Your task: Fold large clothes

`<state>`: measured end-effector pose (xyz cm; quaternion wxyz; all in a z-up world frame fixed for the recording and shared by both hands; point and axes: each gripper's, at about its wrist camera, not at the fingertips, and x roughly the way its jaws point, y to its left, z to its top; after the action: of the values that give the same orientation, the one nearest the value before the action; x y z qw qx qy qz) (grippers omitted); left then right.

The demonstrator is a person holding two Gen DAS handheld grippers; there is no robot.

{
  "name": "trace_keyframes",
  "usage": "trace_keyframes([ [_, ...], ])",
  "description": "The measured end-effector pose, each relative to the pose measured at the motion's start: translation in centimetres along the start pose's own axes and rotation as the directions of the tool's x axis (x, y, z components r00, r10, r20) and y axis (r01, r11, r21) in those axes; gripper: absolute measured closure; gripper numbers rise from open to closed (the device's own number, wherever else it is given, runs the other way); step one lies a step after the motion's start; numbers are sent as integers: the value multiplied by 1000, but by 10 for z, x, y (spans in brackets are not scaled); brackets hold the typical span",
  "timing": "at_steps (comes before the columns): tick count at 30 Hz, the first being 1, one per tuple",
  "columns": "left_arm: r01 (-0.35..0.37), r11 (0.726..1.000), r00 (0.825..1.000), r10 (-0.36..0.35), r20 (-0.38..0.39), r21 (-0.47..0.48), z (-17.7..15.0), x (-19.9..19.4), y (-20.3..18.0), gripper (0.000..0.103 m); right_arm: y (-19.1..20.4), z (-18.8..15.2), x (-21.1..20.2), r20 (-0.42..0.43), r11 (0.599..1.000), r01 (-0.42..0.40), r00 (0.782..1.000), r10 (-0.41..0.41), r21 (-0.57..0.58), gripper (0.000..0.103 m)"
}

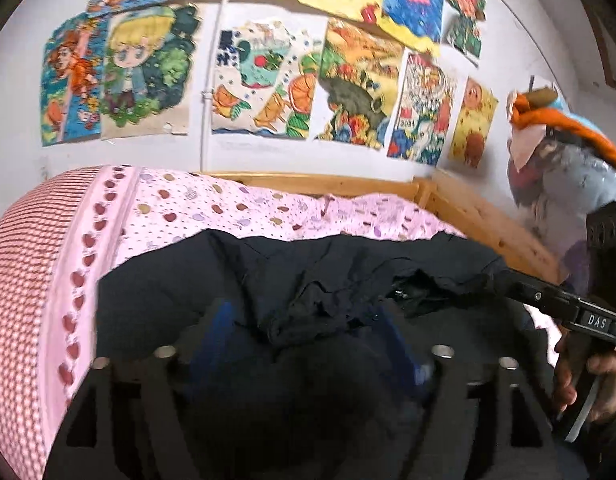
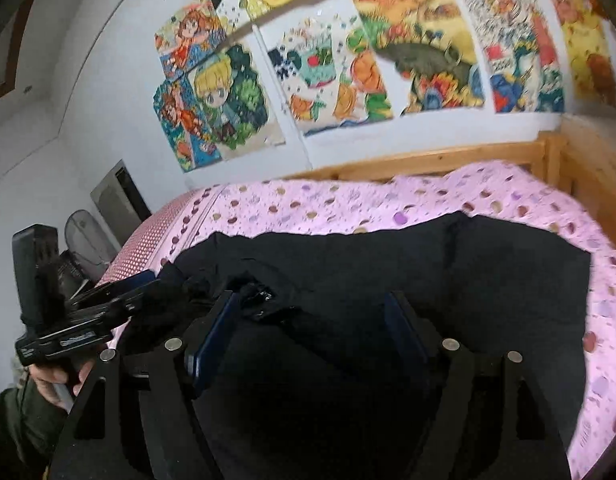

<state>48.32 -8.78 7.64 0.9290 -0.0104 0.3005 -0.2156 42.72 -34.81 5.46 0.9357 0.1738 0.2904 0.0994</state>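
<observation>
1. From the left wrist view, our left gripper [image 1: 303, 344] hangs released over the dark garment [image 1: 211, 280], its fingers apart with nothing clamped between them.
2. The garment lies spread on the pink bed cover [image 1: 227, 204], its long axis running left to right. A bunched fold [image 1: 308, 316] sits just beyond our fingertips, so the cloth lies ahead and below.
3. At the right edge we see the right gripper [image 1: 508, 276] pointing in over the garment's right part, a hand [image 1: 580, 376] on its handle.
4. From the right wrist view, our right gripper [image 2: 312, 320] is also released, jaws spread above the cloth and pitched downward.
5. The garment's flat right half [image 2: 488, 272] stretches far and right; the crumpled middle [image 2: 259, 300] lies just left of our fingers.
6. The left gripper [image 2: 139, 284] reaches in from the left and looks nearer the bunched fold, which we judge needs smoothing next.
</observation>
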Motion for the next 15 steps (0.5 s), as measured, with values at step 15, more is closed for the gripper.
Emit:
trace_keyframes([
  [15,-121,993,985,121,122,-4,-22,-122,-29,0,45,-18,-116,106,987,92,991,-78,-134,8],
])
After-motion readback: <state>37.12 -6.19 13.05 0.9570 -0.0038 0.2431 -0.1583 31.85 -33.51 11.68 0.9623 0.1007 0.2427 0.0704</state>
